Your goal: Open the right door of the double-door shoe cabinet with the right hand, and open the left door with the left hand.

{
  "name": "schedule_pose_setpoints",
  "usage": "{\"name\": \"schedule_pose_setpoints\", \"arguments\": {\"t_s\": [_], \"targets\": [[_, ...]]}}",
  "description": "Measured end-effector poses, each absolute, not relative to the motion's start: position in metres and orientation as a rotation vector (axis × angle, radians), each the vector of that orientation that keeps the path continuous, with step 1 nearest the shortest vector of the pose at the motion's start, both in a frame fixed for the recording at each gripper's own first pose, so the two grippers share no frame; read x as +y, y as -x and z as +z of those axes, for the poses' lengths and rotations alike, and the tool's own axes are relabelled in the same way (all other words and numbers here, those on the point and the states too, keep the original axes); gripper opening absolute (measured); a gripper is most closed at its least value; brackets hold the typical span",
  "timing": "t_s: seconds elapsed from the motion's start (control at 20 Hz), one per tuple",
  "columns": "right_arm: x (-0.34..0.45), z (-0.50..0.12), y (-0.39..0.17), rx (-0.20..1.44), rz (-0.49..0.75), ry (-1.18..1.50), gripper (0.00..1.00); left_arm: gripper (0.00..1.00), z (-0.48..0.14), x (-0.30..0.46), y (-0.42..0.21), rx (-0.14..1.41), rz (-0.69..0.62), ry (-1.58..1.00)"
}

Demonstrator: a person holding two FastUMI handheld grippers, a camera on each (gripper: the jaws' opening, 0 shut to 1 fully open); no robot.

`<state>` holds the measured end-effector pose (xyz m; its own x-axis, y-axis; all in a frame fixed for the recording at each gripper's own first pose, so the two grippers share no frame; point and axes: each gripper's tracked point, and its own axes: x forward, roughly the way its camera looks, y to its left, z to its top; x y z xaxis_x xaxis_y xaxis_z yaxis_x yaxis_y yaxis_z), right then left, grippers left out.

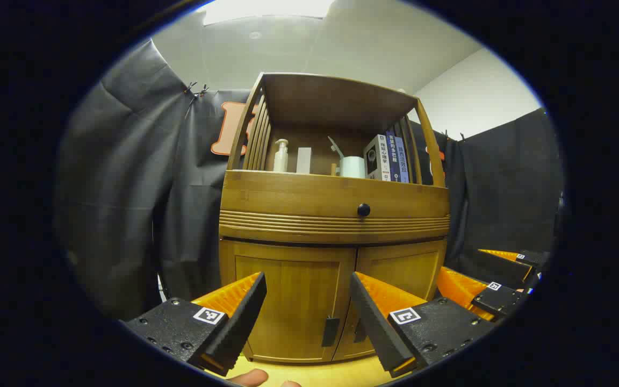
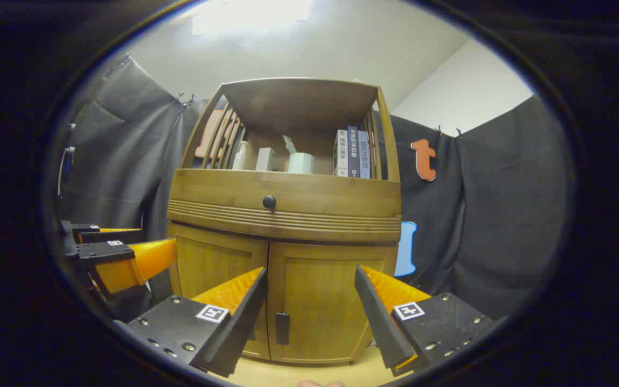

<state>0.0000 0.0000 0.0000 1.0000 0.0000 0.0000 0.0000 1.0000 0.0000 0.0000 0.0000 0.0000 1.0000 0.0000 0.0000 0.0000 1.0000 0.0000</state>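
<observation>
Left gripper (image 1: 308,298): it was held level in front of the shoe cabinet (image 1: 333,215), jaws spread wide and holding nothing, framing the left door (image 1: 288,301); fingertips of the holding hand (image 1: 250,378) showed at the bottom edge.
Left door: it was shut, its dark handle (image 1: 330,331) near the centre seam at the lower edge.
Right door (image 2: 323,306): it was shut, its dark handle (image 2: 282,328) beside the seam.
Right gripper (image 2: 310,298): it was level before the right door, jaws wide apart and not touching it.
Drawer: it was closed, with a round black knob (image 1: 363,209) at mid front.
Open shelf: it held, left to right, a pump bottle (image 1: 281,156), a white box (image 1: 303,160), a white cup (image 1: 352,166) and upright books (image 1: 387,157) at the right end.
</observation>
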Motion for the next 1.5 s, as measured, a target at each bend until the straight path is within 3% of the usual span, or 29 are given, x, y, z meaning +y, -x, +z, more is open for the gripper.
{"name": "schedule_pose_setpoints", "arguments": {"t_s": [0.05, 0.15, 0.8, 1.0, 1.1, 1.2, 1.35, 1.45, 1.5], "targets": [[0.001, -0.002, 0.0, 0.006, 0.003, -0.001, 0.96, 0.99, -0.001, 0.001, 0.0, 0.005, 0.0, 0.001], [0.002, -0.005, -0.001, 0.016, 0.011, 0.001, 0.96, 0.92, -0.003, 0.001, 0.0, 0.009, 0.001, 0.002], [0.001, -0.025, -0.014, 0.051, 0.017, 0.011, 0.96, 0.92, 0.0, 0.005, -0.007, -0.007, 0.012, -0.016], [0.018, -0.054, -0.032, 0.11, 0.07, -0.005, 0.96, 0.95, 0.0, 0.022, -0.002, -0.006, 0.055, -0.054], [0.031, -0.073, -0.044, 0.153, 0.108, -0.022, 0.95, 0.92, -0.002, 0.04, 0.003, 0.0, 0.104, -0.081], [0.04, -0.093, -0.06, 0.201, 0.126, -0.046, 0.83, 0.92, -0.001, 0.063, 0.011, 0.004, 0.169, -0.112], [0.059, -0.127, -0.081, 0.284, 0.157, -0.069, 0.8, 0.92, 0.001, 0.099, 0.025, 0.004, 0.278, -0.14], [0.065, -0.152, -0.094, 0.337, 0.164, -0.073, 0.63, 0.92, 0.001, 0.119, 0.035, 0.01, 0.341, -0.145], [0.068, -0.164, -0.097, 0.369, 0.163, -0.073, 0.62, 0.93, 0.001, 0.127, 0.039, 0.013, 0.369, -0.147]]}}
